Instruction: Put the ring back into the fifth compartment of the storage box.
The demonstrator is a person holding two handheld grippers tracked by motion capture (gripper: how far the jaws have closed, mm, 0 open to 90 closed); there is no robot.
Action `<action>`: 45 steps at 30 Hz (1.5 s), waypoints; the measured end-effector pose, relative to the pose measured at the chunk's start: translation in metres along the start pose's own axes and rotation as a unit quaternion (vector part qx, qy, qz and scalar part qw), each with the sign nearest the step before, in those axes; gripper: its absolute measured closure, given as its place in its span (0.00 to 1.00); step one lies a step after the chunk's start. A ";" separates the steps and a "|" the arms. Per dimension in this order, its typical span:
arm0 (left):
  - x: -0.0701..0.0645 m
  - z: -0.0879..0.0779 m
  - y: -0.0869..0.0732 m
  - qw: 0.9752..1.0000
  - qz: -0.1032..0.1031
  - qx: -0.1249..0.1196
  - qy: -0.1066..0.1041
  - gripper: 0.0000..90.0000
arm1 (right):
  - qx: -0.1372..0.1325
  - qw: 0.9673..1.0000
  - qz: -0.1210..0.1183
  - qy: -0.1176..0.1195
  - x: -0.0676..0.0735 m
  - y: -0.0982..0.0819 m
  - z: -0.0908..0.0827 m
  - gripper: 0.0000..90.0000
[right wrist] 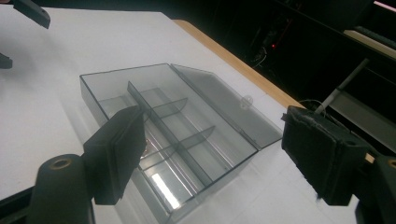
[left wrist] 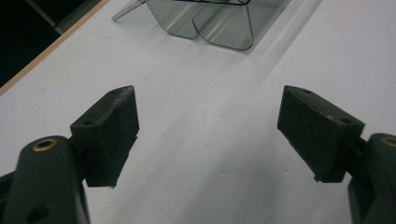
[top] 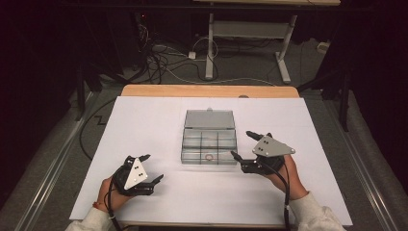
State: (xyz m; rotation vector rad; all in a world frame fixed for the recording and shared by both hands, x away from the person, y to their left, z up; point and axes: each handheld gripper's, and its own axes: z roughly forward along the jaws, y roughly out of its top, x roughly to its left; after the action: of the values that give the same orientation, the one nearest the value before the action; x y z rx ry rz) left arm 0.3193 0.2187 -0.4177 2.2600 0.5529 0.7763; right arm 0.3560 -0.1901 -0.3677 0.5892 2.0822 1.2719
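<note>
- Covering most of the wooden worktop [top: 144,90]: white sheet [top: 144,125]; dark room behind, cables [top: 163,62] on the floor, second desk frame [top: 250,43] beyond.
- Sitting mid-sheet: clear compartment box [top: 210,144], lid [top: 210,119] folded flat toward the far edge; small ring [top: 209,157] in a near middle compartment.
- Resting low at near left of the sheet: left tool [top: 155,168], hand [top: 103,192] behind it, pointed right and slightly away; jaws wide, nothing between them, only bare sheet. Box corner [left wrist: 210,28] well ahead in left gripper view.
- Hovering just right of the box: right tool [top: 243,144], hand [top: 288,180] behind it, aimed left at the box's near right corner; jaws wide apart, nothing gripped. Box [right wrist: 168,135] between and below the pads in right gripper view, no contact seen.
- Leaving free room: bare sheet left, right and in front of the box; wooden strip exposed only along the far edge; sheet's near edge close to both wrists.
</note>
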 end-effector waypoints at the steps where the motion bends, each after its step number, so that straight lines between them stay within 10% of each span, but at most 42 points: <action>1: 0.000 0.000 0.000 1.000 0.000 0.000 0.000 0.23 | 0.000 1.000 -0.001 -0.001 -0.001 0.000 -0.002 0.25; 45: -0.003 0.004 0.001 1.000 0.003 0.009 -0.011 0.23 | 0.028 0.999 0.007 -0.029 -0.010 -0.082 -0.053 0.24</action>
State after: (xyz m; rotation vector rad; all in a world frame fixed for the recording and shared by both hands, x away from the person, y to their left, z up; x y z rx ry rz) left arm 0.3202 0.2144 -0.4204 2.2862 0.5444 0.7515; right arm 0.3211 -0.2650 -0.4208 0.6592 2.0756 1.1940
